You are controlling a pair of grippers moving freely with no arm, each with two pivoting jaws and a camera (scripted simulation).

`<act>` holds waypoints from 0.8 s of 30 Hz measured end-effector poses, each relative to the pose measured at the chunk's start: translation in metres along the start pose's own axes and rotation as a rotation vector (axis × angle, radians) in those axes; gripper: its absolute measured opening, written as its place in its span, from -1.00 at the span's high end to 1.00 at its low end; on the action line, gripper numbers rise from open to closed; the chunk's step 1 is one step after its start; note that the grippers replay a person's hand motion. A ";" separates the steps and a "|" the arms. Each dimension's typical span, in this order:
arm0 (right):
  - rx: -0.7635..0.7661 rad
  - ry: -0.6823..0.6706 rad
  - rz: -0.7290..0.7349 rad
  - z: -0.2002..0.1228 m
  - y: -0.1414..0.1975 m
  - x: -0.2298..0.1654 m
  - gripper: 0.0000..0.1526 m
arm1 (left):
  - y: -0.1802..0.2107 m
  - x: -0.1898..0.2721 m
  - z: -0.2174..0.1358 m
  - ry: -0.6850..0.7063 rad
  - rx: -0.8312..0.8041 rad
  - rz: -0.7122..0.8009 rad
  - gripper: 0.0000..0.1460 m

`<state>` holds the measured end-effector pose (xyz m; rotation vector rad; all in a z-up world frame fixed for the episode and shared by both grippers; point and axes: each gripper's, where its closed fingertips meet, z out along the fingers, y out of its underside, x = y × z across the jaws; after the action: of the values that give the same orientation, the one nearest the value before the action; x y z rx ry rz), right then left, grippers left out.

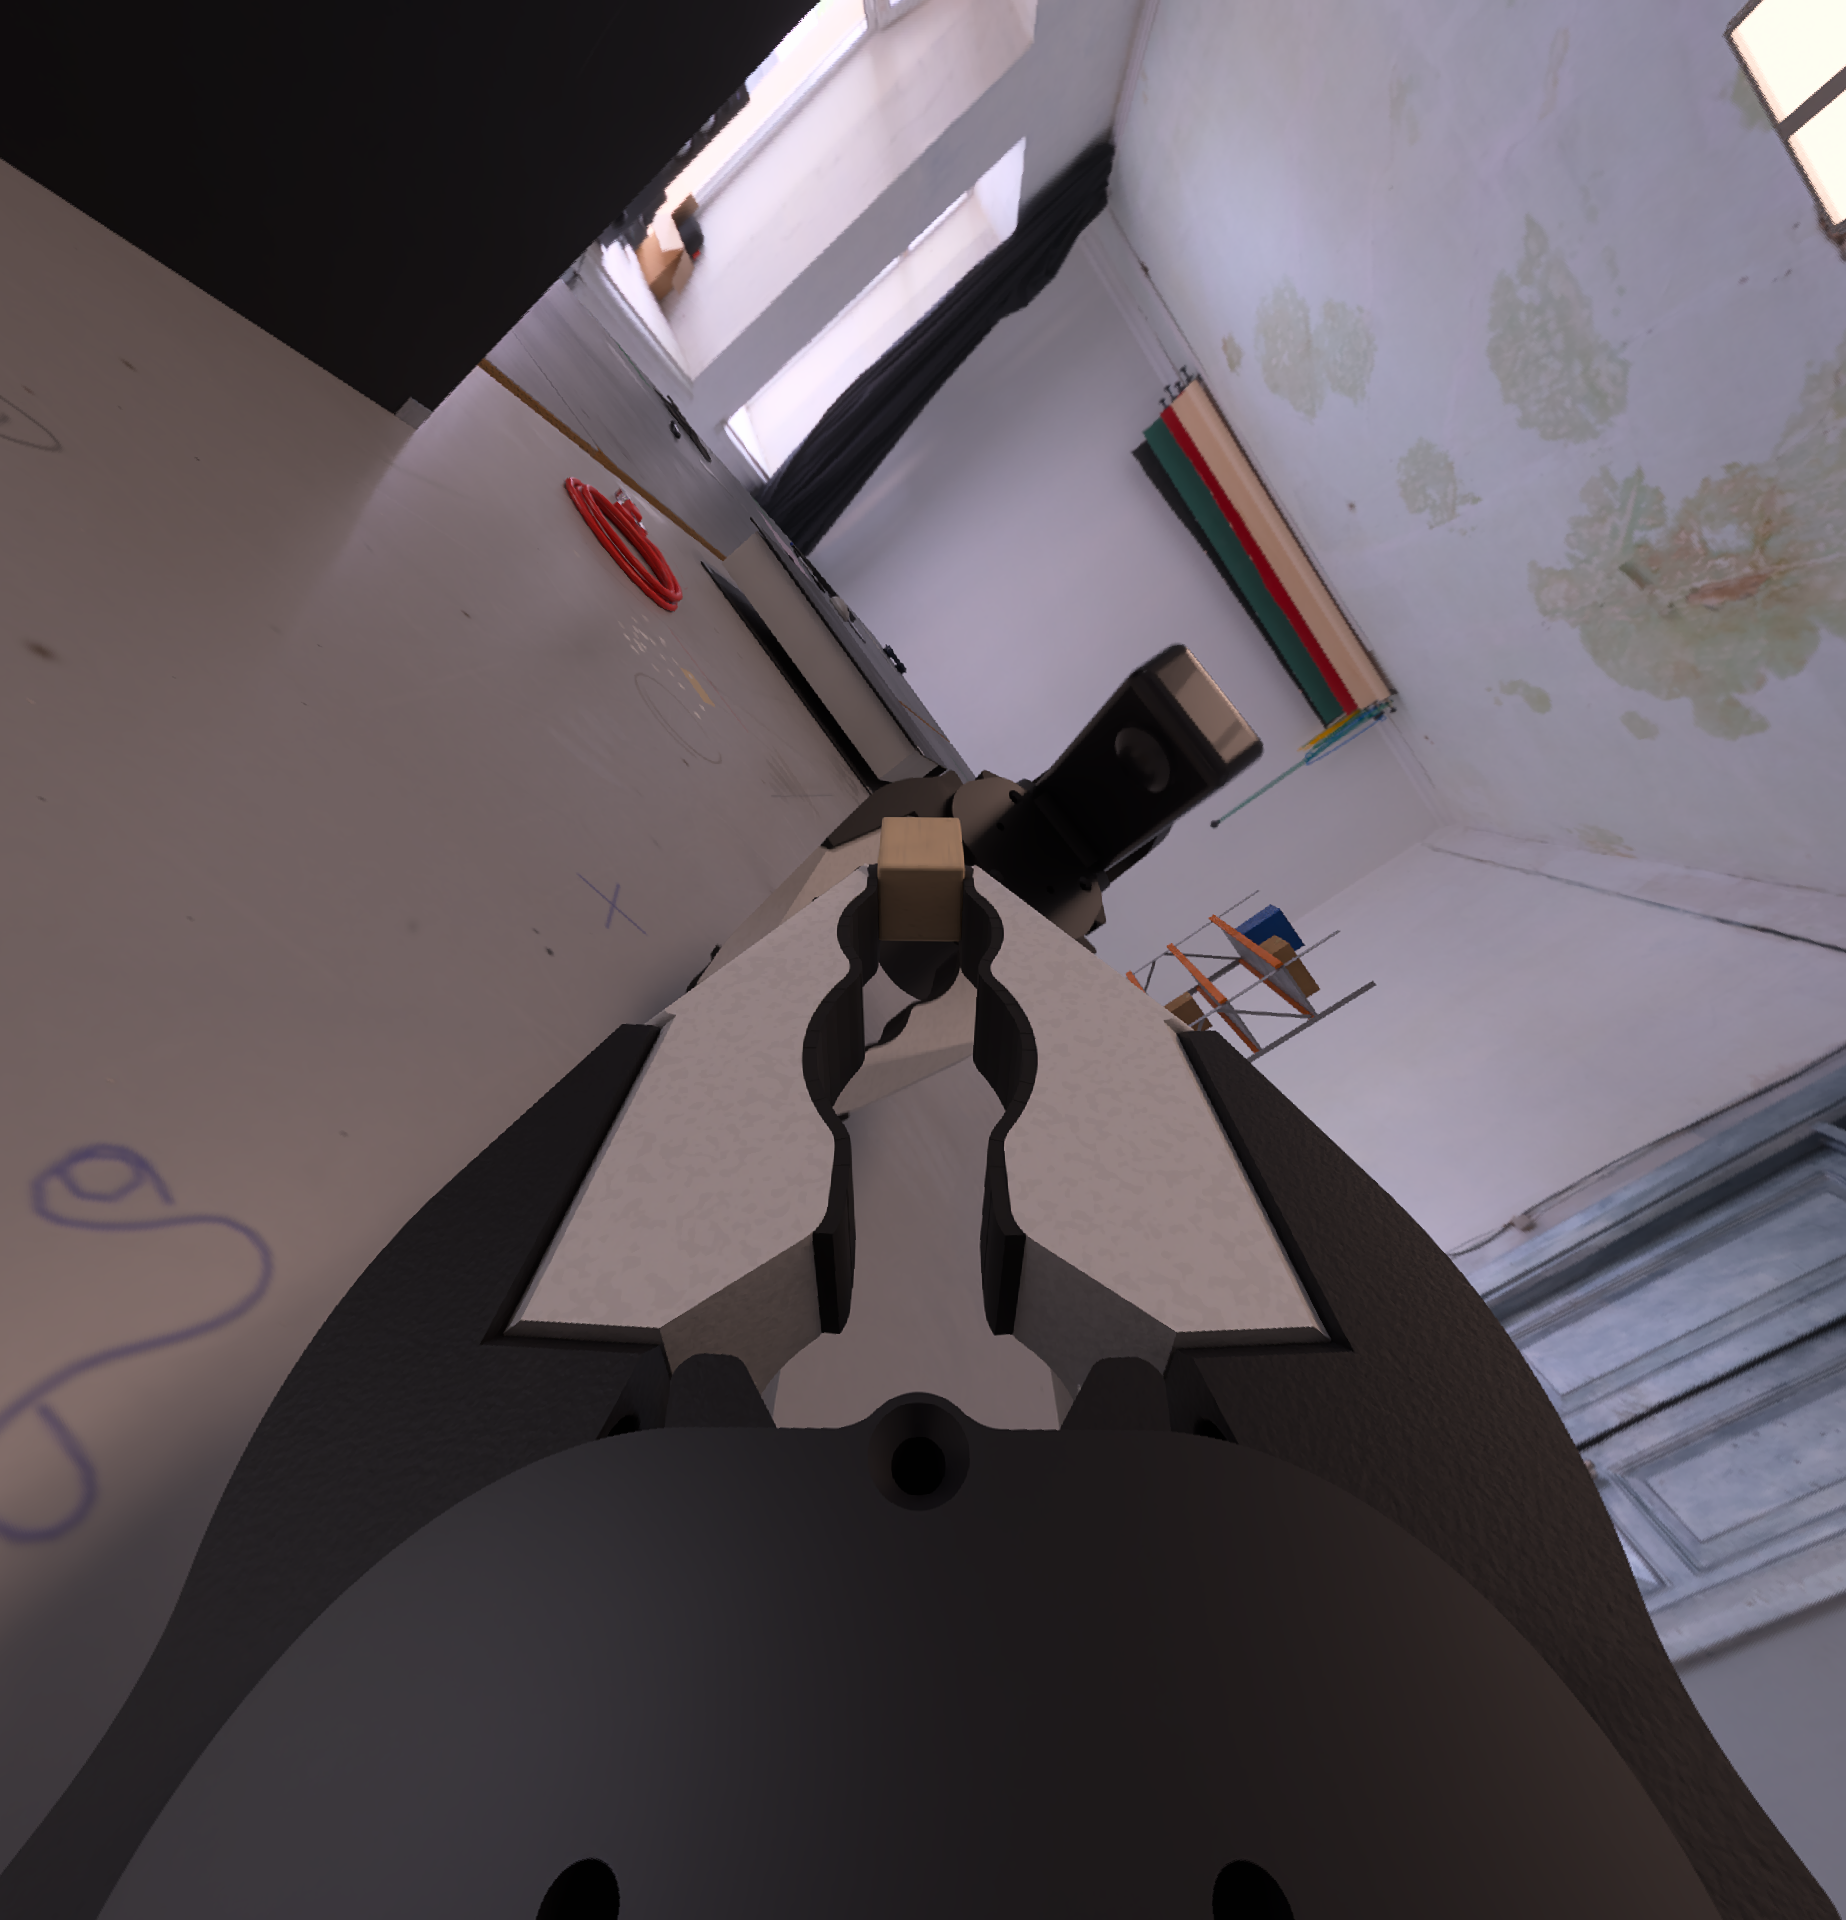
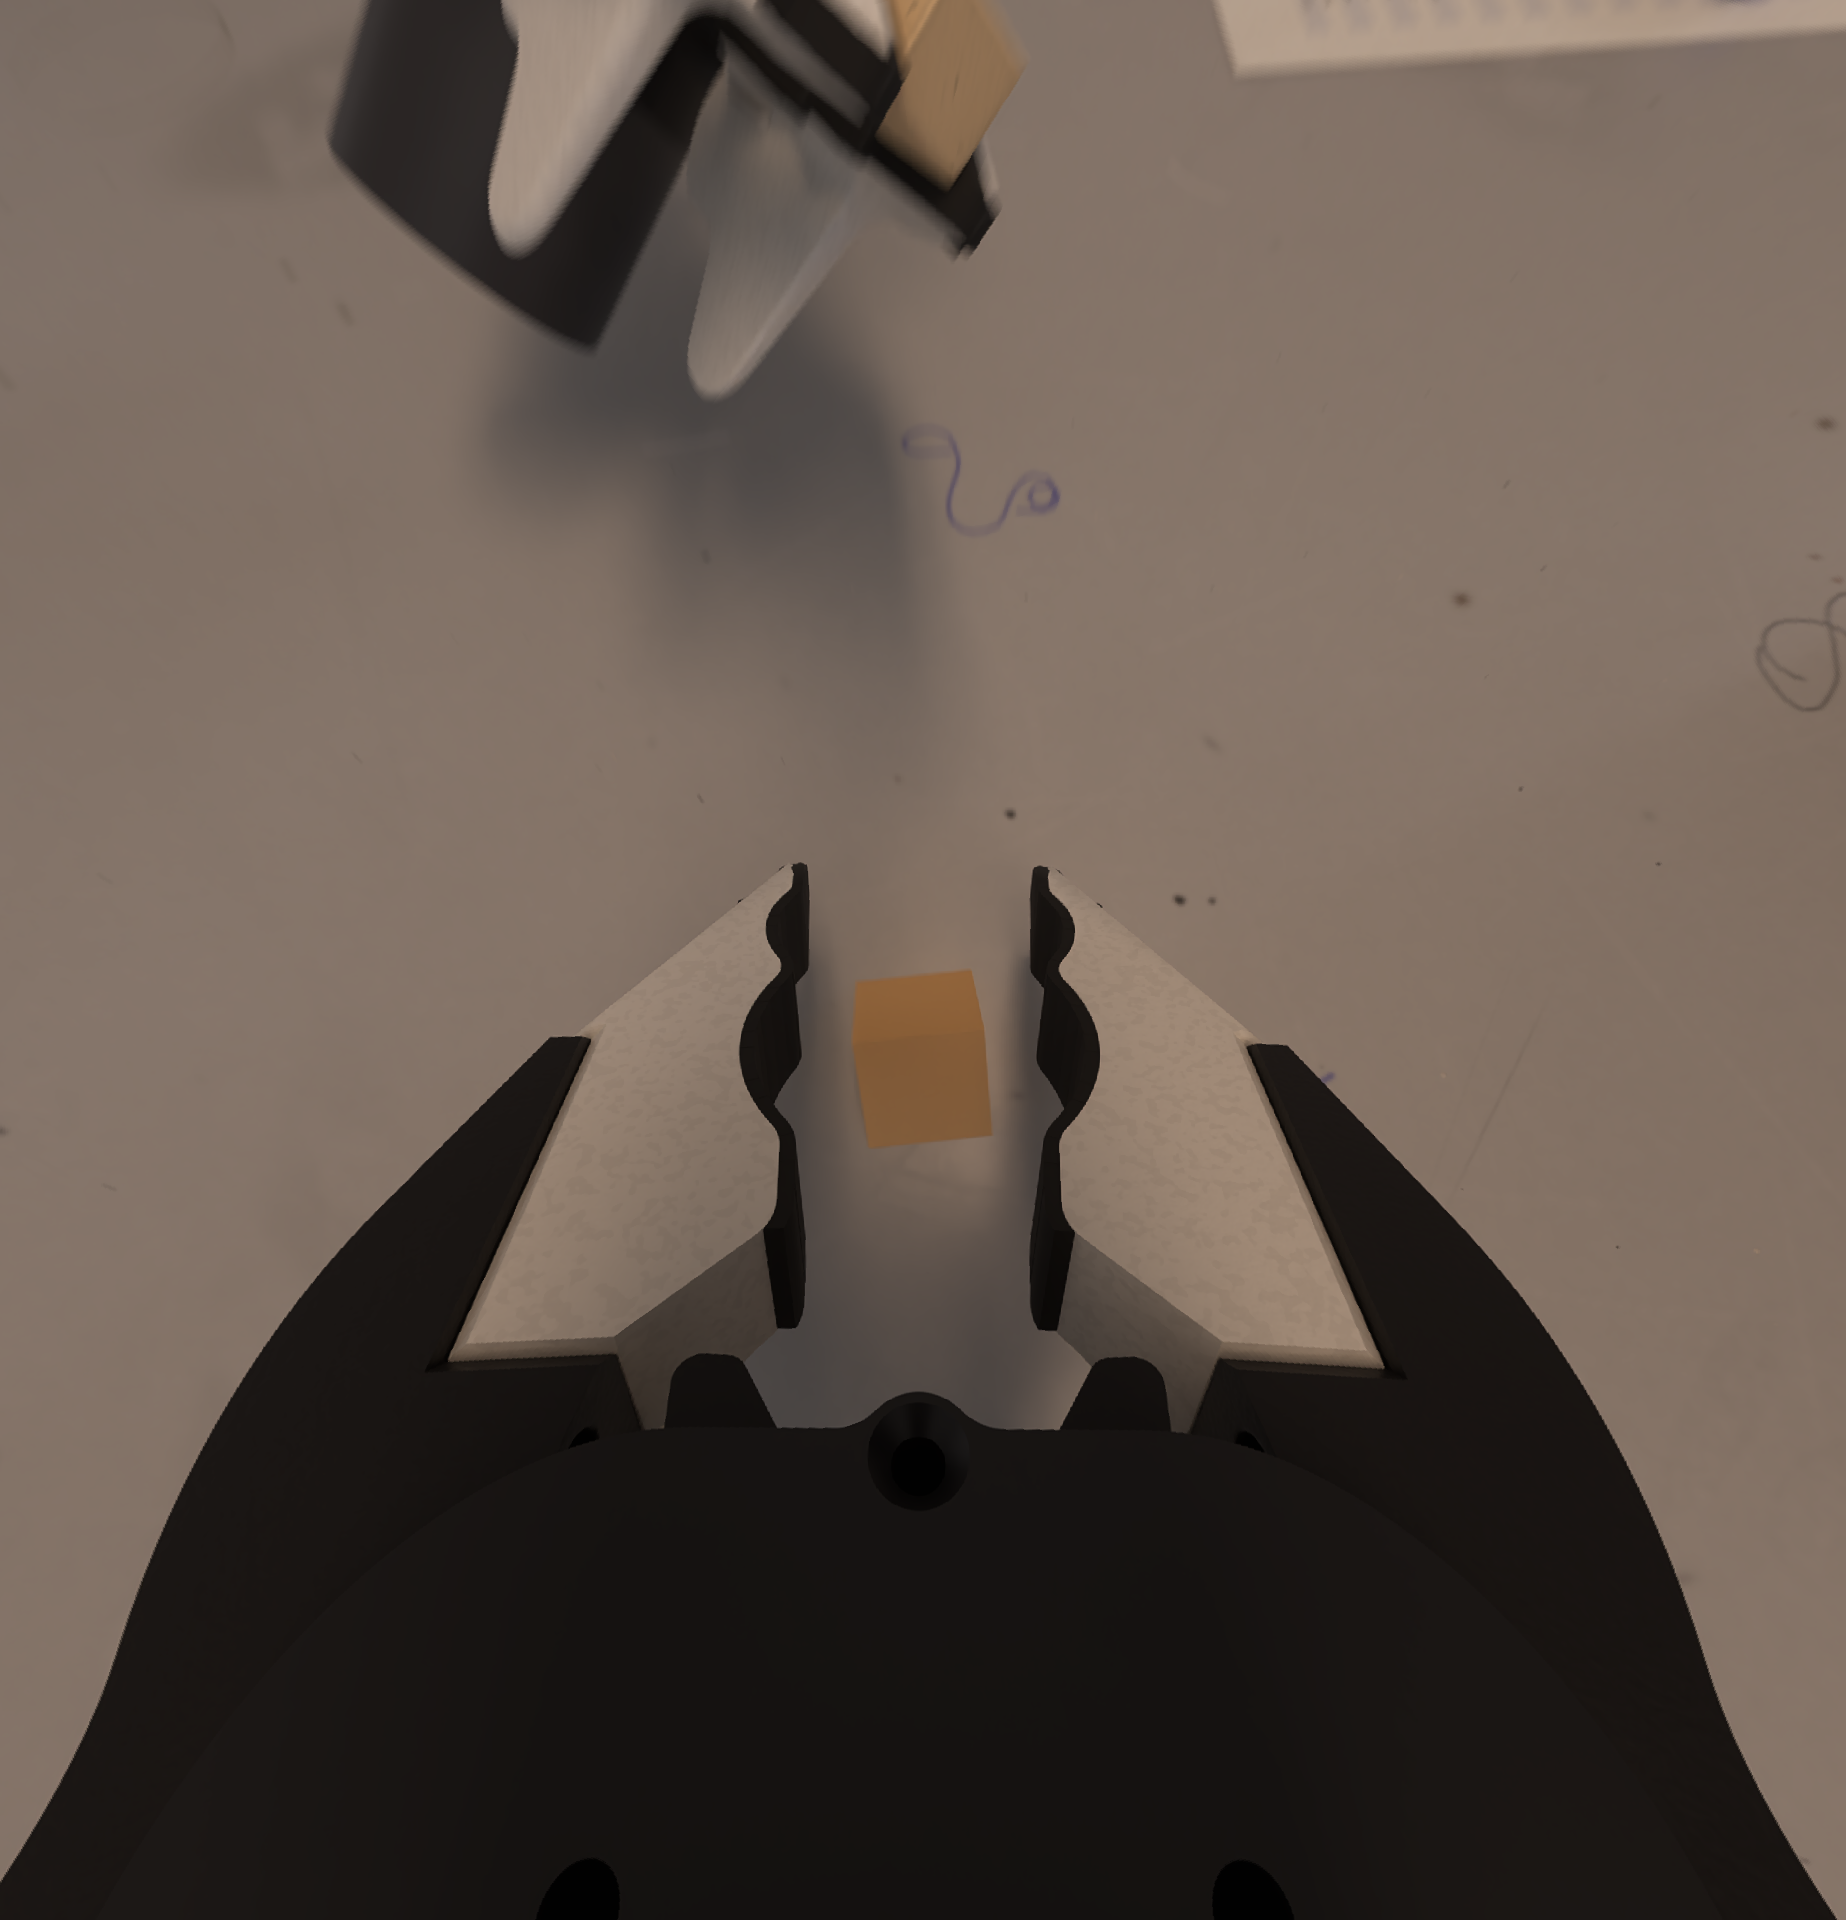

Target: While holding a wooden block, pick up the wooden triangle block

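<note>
Left wrist view: your left gripper (image 1: 920,883) is clenched on a pale wooden block (image 1: 920,878), pinched at the fingertips and raised off the table (image 1: 275,779). Your right gripper (image 1: 1064,800) shows just beyond it, dark and angled. A red cable coil (image 1: 625,542) lies far off on the table. Right wrist view: your right gripper (image 2: 920,883) points down at the table (image 2: 379,675), released, with its jaws spread. An orange-brown triangle block (image 2: 922,1060) rests on the table between the fingers, touching neither. Your left gripper (image 2: 929,125) with its block (image 2: 950,94) hangs blurred near the top edge.
</note>
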<state>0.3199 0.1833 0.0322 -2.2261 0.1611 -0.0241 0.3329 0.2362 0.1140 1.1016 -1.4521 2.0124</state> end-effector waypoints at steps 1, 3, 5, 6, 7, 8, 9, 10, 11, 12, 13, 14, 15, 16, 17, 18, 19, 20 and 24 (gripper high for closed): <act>-0.040 0.005 -0.024 0.004 0.006 0.001 0.44 | -0.002 -0.004 0.001 0.003 -0.003 0.000 0.81; -0.103 0.003 -0.069 0.010 0.015 0.003 0.45 | -0.004 -0.009 0.002 0.019 -0.009 0.009 0.81; -0.121 -0.017 -0.083 0.012 0.018 0.004 0.45 | -0.005 -0.011 0.003 0.037 -0.014 0.006 0.81; -0.114 -0.030 -0.080 0.012 0.017 0.004 0.45 | -0.006 -0.009 0.003 0.048 -0.014 0.000 0.81; -0.105 -0.047 -0.072 0.012 0.015 0.004 0.46 | -0.006 -0.007 0.003 0.061 -0.017 0.014 0.81; -0.092 -0.066 -0.063 0.011 0.013 0.004 0.46 | -0.005 -0.008 0.002 0.055 -0.027 0.030 0.81; -0.074 -0.087 -0.055 0.010 0.011 0.004 0.46 | -0.004 -0.008 0.002 0.041 -0.039 0.041 0.81; -0.055 -0.107 -0.045 0.009 0.008 0.004 0.47 | -0.004 -0.009 0.001 0.034 -0.045 0.047 0.81; -0.042 -0.121 -0.036 0.008 0.007 0.004 0.49 | -0.005 -0.008 0.000 0.037 -0.040 0.047 0.81; -0.036 -0.133 -0.026 0.007 0.006 0.005 0.51 | -0.007 -0.007 -0.001 0.047 -0.030 0.040 0.81; -0.035 -0.140 -0.016 0.007 0.006 0.005 0.55 | -0.008 -0.005 -0.002 0.058 -0.021 0.031 0.81; -0.042 -0.145 -0.012 0.007 0.006 0.005 0.59 | -0.009 -0.005 -0.002 0.065 -0.018 0.020 0.81; -0.057 -0.148 -0.014 0.009 0.008 0.005 0.62 | -0.008 -0.005 -0.003 0.069 -0.020 0.008 0.81; -0.078 -0.148 -0.023 0.010 0.010 0.004 0.67 | -0.008 -0.004 -0.003 0.070 -0.024 -0.002 0.81; -0.099 -0.144 -0.037 0.012 0.012 0.003 0.72 | -0.008 -0.004 -0.002 0.072 -0.025 -0.007 0.81; -0.105 -0.139 -0.052 0.014 0.012 0.002 0.76 | -0.007 -0.004 -0.002 0.073 -0.025 -0.007 0.81; -0.106 -0.137 -0.065 0.015 0.012 0.001 0.78 | -0.007 -0.003 -0.001 0.070 -0.026 -0.002 0.81; -0.103 -0.134 -0.070 0.015 0.011 0.000 0.79 | -0.008 -0.003 -0.001 0.065 -0.027 0.006 0.81; -0.064 -0.149 -0.033 0.006 0.005 -0.002 0.90 | -0.012 -0.007 0.003 0.015 -0.024 0.045 0.81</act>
<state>0.3177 0.1852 0.0251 -2.2845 0.0445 0.1299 0.3468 0.2389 0.1158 1.0503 -1.5022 2.0236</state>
